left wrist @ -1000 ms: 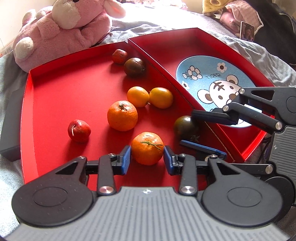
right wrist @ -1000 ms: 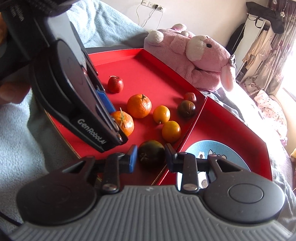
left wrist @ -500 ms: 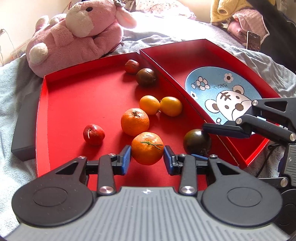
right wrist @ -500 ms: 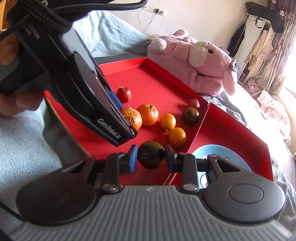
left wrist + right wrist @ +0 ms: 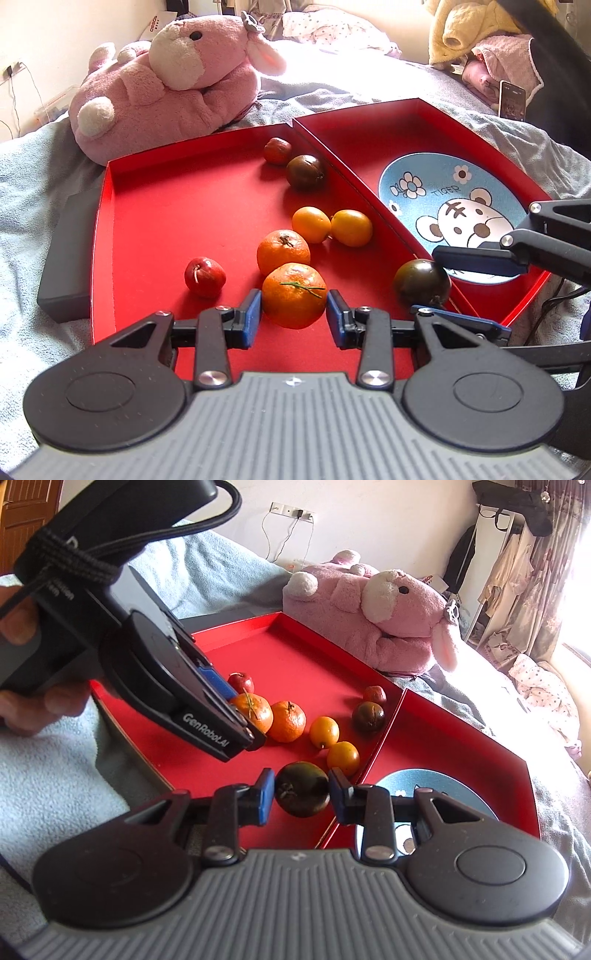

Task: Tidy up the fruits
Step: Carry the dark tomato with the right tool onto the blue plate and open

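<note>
Only the right wrist view shows a person's hand (image 5: pixel 22 635) wrapped round the left gripper (image 5: pixel 240 716), angled down w/ blue pads clamping a dimpled tangerine (image 5: pixel 294 295) near the left red tray's (image 5: pixel 147 206) front edge. Only the left wrist view shows the tiger plate's (image 5: pixel 443 184) whole face in the right tray. Right gripper (image 5: pixel 302 794) grips a smooth dark round fruit (image 5: pixel 302 789) over the trays' shared wall. Fuzzy pink plush (image 5: pixel 166 85) behind.
</note>
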A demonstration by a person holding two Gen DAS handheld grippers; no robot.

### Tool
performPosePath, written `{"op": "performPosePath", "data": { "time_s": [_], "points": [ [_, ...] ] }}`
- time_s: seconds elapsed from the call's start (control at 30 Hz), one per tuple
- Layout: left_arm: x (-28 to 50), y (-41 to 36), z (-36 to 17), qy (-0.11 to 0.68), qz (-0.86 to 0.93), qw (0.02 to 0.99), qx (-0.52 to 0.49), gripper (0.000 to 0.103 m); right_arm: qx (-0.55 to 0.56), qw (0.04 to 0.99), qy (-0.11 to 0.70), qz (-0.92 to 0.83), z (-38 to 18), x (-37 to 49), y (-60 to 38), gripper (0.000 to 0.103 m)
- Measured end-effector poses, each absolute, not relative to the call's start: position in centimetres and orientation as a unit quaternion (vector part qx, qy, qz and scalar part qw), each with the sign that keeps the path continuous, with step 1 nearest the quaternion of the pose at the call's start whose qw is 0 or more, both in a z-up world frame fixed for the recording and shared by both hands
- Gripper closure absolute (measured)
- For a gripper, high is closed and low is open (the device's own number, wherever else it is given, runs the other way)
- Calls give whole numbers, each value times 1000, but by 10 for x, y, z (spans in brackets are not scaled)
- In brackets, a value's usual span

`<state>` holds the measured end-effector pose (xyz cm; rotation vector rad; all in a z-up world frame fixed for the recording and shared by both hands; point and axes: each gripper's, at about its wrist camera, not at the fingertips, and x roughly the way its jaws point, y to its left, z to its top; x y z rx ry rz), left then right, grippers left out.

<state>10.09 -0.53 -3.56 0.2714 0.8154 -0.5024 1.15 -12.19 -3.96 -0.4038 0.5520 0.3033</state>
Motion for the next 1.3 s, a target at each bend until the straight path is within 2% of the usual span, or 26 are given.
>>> {"op": "performPosePath", "data": {
  "time_s": [0.7, 1.3],
  "points": [
    [97, -11, -38, 386, -227, 882, 146, 59, -144, 955, 248, 80, -30, 15, -187, 68],
    [96, -12, -39, 386, -228, 882, 147, 59, -61, 941, 329, -56, -56, 77, -276, 71]
  ]
}}
